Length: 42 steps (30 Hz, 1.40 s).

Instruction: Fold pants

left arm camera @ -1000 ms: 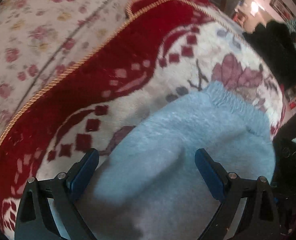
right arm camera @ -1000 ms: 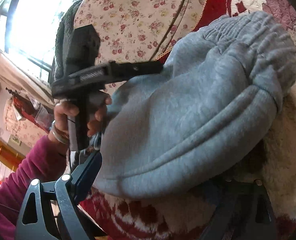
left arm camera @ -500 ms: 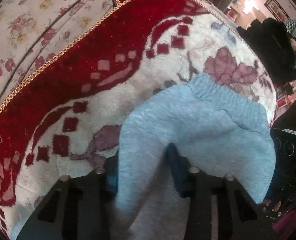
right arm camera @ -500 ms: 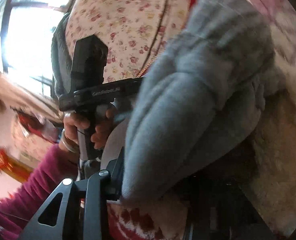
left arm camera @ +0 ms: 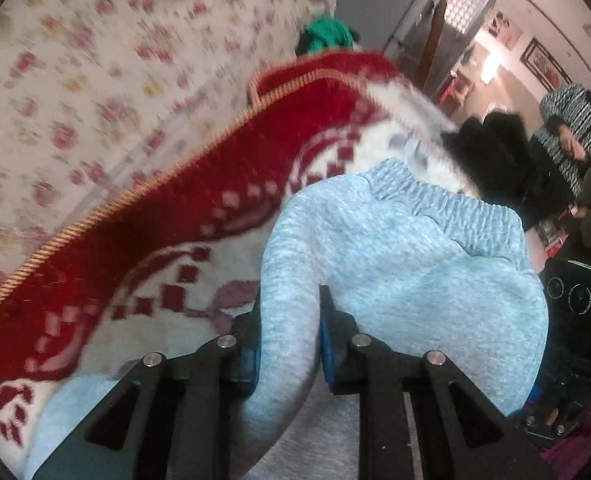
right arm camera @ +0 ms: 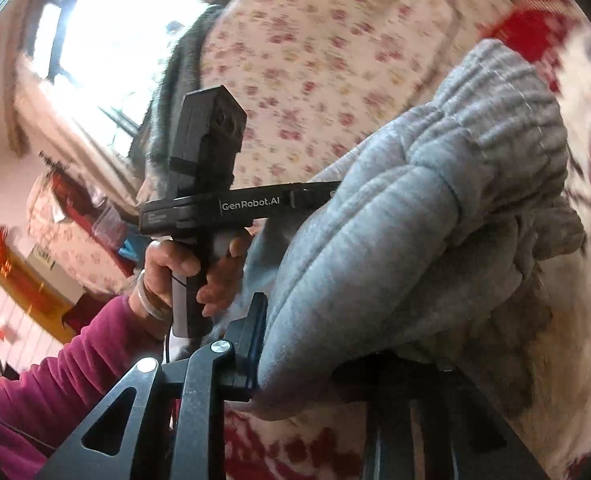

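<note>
The grey fleece pants (left arm camera: 407,272) lie bunched on a red and white patterned blanket (left arm camera: 199,208), ribbed waistband (left arm camera: 447,200) at the far end. My left gripper (left arm camera: 289,344) is shut on a raised fold of the pants and holds it above the blanket. In the right wrist view my right gripper (right arm camera: 319,356) is shut on a thick fold of the pants (right arm camera: 395,240); its right finger is hidden under the cloth. The left gripper's body (right arm camera: 215,208) and the hand holding it show to the left there.
A floral sheet (left arm camera: 75,80) lies beyond the blanket's gold-corded edge. A green cloth (left arm camera: 327,36) sits at the far end. A black garment (left arm camera: 495,152) lies past the waistband. People (left arm camera: 575,120) stand at right. A black device (left arm camera: 575,300) is at the right edge.
Both grippers closed on folds of the pants, having been open a second ago, and have lifted the cloth up off the blanket. The view has tilted upward.
</note>
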Tool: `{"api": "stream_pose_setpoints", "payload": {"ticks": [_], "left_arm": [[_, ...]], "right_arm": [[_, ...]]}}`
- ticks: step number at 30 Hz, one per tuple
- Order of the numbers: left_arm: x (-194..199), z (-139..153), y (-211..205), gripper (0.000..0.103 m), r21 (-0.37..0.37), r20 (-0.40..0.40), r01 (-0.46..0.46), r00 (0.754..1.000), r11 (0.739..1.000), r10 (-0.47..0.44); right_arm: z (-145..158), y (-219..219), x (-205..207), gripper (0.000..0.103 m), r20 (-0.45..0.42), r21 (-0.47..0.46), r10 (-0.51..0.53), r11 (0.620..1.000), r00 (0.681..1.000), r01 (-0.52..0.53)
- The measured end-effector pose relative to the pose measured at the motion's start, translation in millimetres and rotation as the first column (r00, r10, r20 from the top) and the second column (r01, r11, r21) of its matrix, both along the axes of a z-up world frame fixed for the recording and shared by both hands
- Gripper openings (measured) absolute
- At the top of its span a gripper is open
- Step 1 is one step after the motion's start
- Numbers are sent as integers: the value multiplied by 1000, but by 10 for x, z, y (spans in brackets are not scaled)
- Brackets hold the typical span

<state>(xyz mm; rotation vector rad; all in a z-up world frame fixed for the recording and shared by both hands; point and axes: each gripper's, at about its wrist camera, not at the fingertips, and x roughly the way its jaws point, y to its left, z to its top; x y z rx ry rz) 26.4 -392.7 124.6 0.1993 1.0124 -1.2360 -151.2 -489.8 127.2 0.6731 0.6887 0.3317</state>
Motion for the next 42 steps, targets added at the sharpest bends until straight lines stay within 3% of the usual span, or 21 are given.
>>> {"api": "stream_pose_setpoints", "payload": {"ticks": [6, 10, 14, 17, 19, 21, 27, 29, 31, 33, 35, 37, 42], "left_arm": [[137, 539, 803, 21, -83, 47, -117, 992, 990, 121], [181, 713, 1415, 21, -119, 66, -209, 974, 971, 218], [227, 657, 2091, 21, -130, 54, -312, 945, 941, 321], [279, 485, 2641, 23, -122, 21, -407, 911, 905, 413], [297, 306, 3029, 23, -90, 9, -488, 871, 868, 491], [296, 135, 3390, 22, -43, 30, -572, 819, 819, 573], [194, -362, 4581, 22, 74, 5, -792, 608, 607, 794], [80, -383, 4780, 24, 67, 3, -820, 570, 568, 822], [-40, -317, 4873, 35, 35, -5, -826, 562, 562, 827], [-175, -172, 4877, 49, -9, 24, -828, 560, 560, 828], [-292, 14, 4835, 55, -64, 51, -813, 577, 579, 815], [-380, 205, 4741, 64, -122, 65, -797, 588, 592, 806], [-555, 541, 4309, 65, -194, 119, -732, 643, 653, 757]], "right_arm": [[503, 494, 300, 30, 99, -77, 125, 990, 987, -118], [735, 970, 488, 30, 132, -162, 212, 968, 968, -190], [830, 1603, 613, 30, 126, -309, 300, 918, 946, -249], [776, 2122, 698, 30, 106, -410, 354, 867, 929, -283], [712, 2432, 716, 30, 97, -472, 386, 829, 917, -300], [584, 2805, 746, 30, 71, -556, 423, 769, 904, -316], [-158, 3529, 743, 33, -46, -703, 495, 601, 868, -380], [-250, 3598, 718, 41, -43, -701, 501, 601, 864, -384], [-232, 3563, 613, 70, -21, -663, 534, 625, 845, -411], [-159, 3526, 551, 84, -27, -581, 583, 651, 812, -487], [-96, 3477, 527, 84, -41, -548, 595, 658, 802, -516], [-3, 3323, 483, 84, -39, -497, 586, 691, 809, -524], [142, 2790, 571, 84, -50, -352, 458, 824, 888, -445]]}}
